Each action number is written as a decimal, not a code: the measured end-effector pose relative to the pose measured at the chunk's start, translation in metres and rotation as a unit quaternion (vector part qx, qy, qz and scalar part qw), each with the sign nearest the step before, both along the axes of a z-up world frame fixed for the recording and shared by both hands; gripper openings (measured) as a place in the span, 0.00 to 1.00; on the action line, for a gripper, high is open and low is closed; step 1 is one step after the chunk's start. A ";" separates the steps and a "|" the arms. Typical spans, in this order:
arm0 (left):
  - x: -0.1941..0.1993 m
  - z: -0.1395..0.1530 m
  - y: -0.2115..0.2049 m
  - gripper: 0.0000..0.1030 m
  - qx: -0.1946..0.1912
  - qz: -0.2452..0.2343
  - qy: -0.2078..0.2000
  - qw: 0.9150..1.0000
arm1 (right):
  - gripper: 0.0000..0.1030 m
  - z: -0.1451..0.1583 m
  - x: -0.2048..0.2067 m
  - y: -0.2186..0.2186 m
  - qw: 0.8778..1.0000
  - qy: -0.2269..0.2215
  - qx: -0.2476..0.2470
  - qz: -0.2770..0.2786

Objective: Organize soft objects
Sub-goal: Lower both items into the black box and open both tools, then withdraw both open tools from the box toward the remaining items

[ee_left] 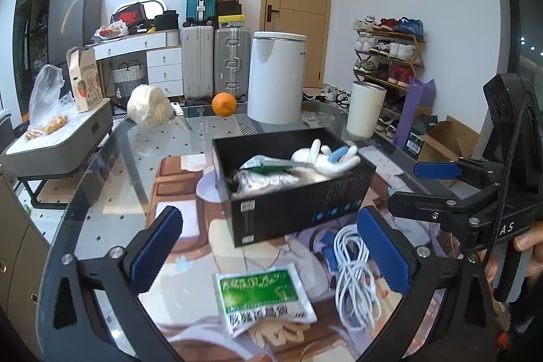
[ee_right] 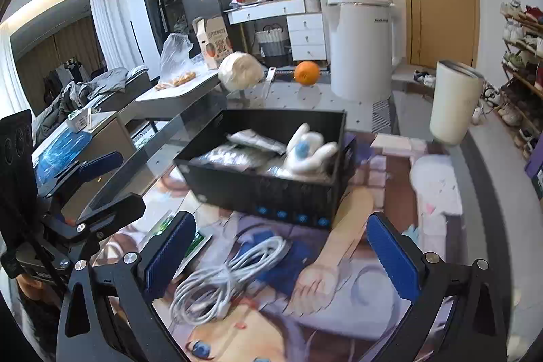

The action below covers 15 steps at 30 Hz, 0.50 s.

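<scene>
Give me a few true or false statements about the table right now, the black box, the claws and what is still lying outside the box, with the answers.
1. The white plush toy lies inside the black box. True.
2. The left claw is clamped on the green packet. False: it is open and empty; the packet lies on the mat.
3. The white cable is coiled outside the box. True.
4. The orange sits in the box. False: it rests on the table behind it.
5. The right claw is open. True.
</scene>
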<state>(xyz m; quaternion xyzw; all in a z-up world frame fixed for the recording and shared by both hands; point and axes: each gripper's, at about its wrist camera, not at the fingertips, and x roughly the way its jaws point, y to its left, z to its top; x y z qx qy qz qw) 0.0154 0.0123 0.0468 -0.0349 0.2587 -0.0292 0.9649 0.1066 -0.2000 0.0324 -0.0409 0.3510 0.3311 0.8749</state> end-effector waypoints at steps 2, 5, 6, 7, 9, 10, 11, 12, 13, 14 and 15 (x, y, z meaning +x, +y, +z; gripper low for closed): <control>-0.004 -0.004 0.000 1.00 0.003 0.000 0.006 1.000 | 0.99 -0.002 -0.005 0.004 1.000 -0.002 -0.014 0.004; -0.006 -0.009 0.003 1.00 0.001 0.006 0.012 1.000 | 0.99 -0.006 -0.012 0.007 1.000 0.000 -0.022 0.009; -0.007 -0.012 0.004 1.00 -0.001 0.007 0.014 1.000 | 0.99 -0.008 -0.013 0.008 1.000 0.004 -0.024 0.013; -0.007 -0.014 0.004 1.00 -0.003 0.007 0.017 1.000 | 0.99 -0.009 -0.015 0.009 0.999 0.003 -0.028 0.014; -0.008 -0.018 0.005 1.00 -0.006 0.005 0.022 1.000 | 0.99 -0.012 -0.016 0.012 0.999 0.004 -0.041 0.014; -0.008 -0.020 0.006 1.00 -0.006 0.007 0.023 1.000 | 0.99 -0.013 -0.017 0.013 0.999 0.007 -0.044 0.015; -0.009 -0.022 0.006 1.00 -0.005 0.010 0.023 1.000 | 0.99 -0.014 -0.018 0.013 0.999 0.009 -0.045 0.015; -0.009 -0.024 0.006 1.00 -0.004 0.011 0.024 1.000 | 0.99 -0.014 -0.018 0.014 0.999 0.010 -0.044 0.017; -0.008 -0.026 0.007 1.00 -0.002 0.012 0.027 1.000 | 0.99 -0.015 -0.020 0.013 0.999 0.012 -0.041 0.020; -0.007 -0.028 0.007 1.00 0.001 0.014 0.030 0.999 | 0.99 -0.016 -0.022 0.011 0.999 0.013 -0.032 0.022; -0.006 -0.029 0.007 1.00 0.006 0.015 0.033 0.999 | 0.99 -0.018 -0.023 0.009 0.999 0.017 -0.023 0.024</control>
